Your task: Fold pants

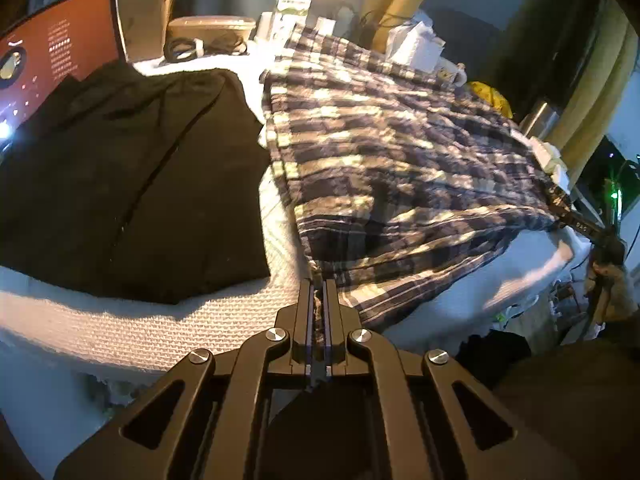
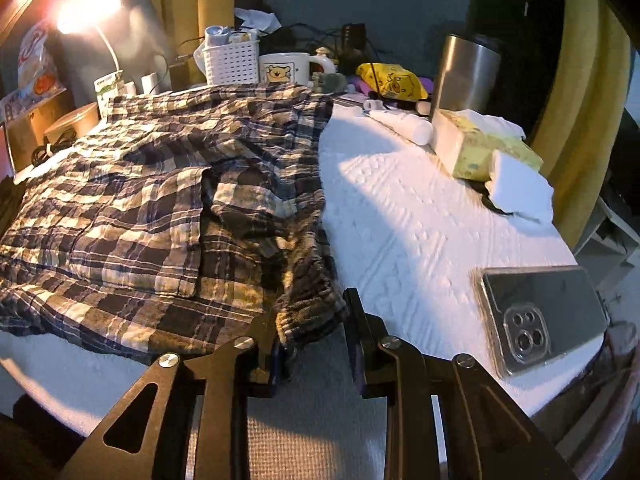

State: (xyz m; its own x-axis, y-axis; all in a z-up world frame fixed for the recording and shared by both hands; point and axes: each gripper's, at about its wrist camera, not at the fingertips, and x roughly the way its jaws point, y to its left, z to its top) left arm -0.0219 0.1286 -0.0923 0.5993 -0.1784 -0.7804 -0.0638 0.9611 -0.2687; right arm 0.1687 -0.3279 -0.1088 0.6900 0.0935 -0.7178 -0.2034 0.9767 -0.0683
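Plaid pants [image 1: 400, 160] lie spread over the white textured cloth [image 1: 140, 320] on the table, blurred in the left wrist view. My left gripper [image 1: 319, 282] is shut on their near corner, and a thin strip of fabric shows between the pads. In the right wrist view the same pants [image 2: 140, 208] lie left of centre, pocket side up. My right gripper [image 2: 308, 320] is shut on the bunched elastic waistband at their near right corner. The fabric fills the gap between its fingers [image 2: 354, 312].
A folded black garment [image 1: 120, 180] lies left of the pants, with a lit monitor [image 1: 60, 48] behind it. A phone [image 2: 540, 312], tissue box [image 2: 476, 148], steel tumbler [image 2: 468, 72], mug [image 2: 284, 68] and white basket [image 2: 232, 60] sit right and behind. A lamp [image 2: 88, 12] glares at the back.
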